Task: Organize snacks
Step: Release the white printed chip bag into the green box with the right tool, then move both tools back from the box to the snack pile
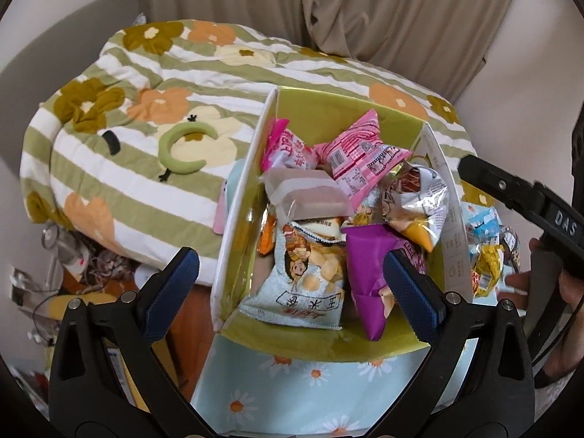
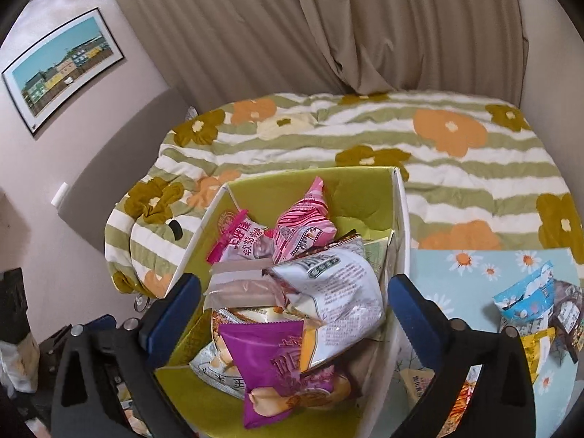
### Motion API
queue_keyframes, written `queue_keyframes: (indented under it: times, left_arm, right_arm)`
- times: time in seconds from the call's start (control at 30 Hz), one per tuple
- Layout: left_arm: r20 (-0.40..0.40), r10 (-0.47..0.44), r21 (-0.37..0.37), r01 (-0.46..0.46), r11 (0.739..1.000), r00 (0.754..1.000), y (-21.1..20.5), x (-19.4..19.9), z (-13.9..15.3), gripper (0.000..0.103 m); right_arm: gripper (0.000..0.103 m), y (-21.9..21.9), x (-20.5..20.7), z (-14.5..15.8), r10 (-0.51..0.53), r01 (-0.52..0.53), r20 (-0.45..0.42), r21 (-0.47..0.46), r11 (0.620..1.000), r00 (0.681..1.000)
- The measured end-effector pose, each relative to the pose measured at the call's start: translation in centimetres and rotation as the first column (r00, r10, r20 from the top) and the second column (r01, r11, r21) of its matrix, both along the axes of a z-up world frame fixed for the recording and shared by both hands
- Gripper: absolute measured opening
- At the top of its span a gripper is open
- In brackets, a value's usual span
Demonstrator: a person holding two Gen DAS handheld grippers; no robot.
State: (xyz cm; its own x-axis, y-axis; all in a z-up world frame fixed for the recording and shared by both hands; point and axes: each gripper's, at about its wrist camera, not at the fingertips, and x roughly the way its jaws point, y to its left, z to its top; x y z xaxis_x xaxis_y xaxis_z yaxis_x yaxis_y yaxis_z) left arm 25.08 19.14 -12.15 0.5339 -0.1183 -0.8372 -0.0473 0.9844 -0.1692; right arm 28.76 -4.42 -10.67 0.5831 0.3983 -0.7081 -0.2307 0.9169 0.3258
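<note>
I'm looking down at a box [image 1: 233,233] with green inner walls, standing on a pale blue daisy-print cloth [image 1: 292,383] at the edge of a bed covered by a green-striped quilt [image 1: 153,84] with orange and brown flowers. Beige curtains [image 2: 328,29] hang behind the bed, and a framed picture [image 2: 62,69] sits on the wall to the left in my right view.

The floor clutter at lower left is too dark and tangled for me to name. Several packets inside the box lie under others, so I can't count them. More snacks [image 2: 540,310] lie on the cloth outside the box's right wall, partly cut off by the frame edge.

The box is heaped with snacks: a purple bag [image 2: 277,365], a white bag [image 2: 339,295], pink bags [image 1: 357,153] at the back, and a pale blue corn-puff bag [image 1: 310,277] at the front.

My left gripper [image 1: 292,284] has its jaws spread wide above the box's near end, pinching nothing. My right gripper [image 2: 292,314] also stands spread, with the heap showing between its jaws but untouched. In the left view, its black body sits off to the right of the box.
</note>
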Motion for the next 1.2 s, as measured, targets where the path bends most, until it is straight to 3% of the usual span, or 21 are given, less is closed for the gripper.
queue_keyframes:
  times: [0.23,0.57,0.97,1.2]
  left_arm:
    - [0.01,0.005,-0.006,-0.005,1.0,1.0,-0.2,-0.9,0.1,0.1]
    - [0.082,-0.007,-0.002,0.007,1.0,0.997,-0.1,-2.6,3.2,0.1]
    - [0.184,-0.081,-0.069,0.095,0.993,0.98,-2.5,-5.9,5.7,0.1]
    - [0.194,-0.122,-0.084,0.14,0.987,0.974,-7.0,-7.9,5.8,0.1]
  right_arm:
    - [0.102,-0.8,-1.6,0.1,0.027,-0.027,0.002,0.004,1.0,1.0]
    - [0.102,-0.8,-4.6,3.4,0.042,-0.04,0.059,-0.036,0.999,0.997]
    - [0.102,-6.7,-12.0,6.9,-0.184,0.19,0.129,-0.04,0.981,0.974]
    - [0.102,-12.3,-15.0,7.0,-0.278,0.287,0.143,-0.051,0.956,0.95]
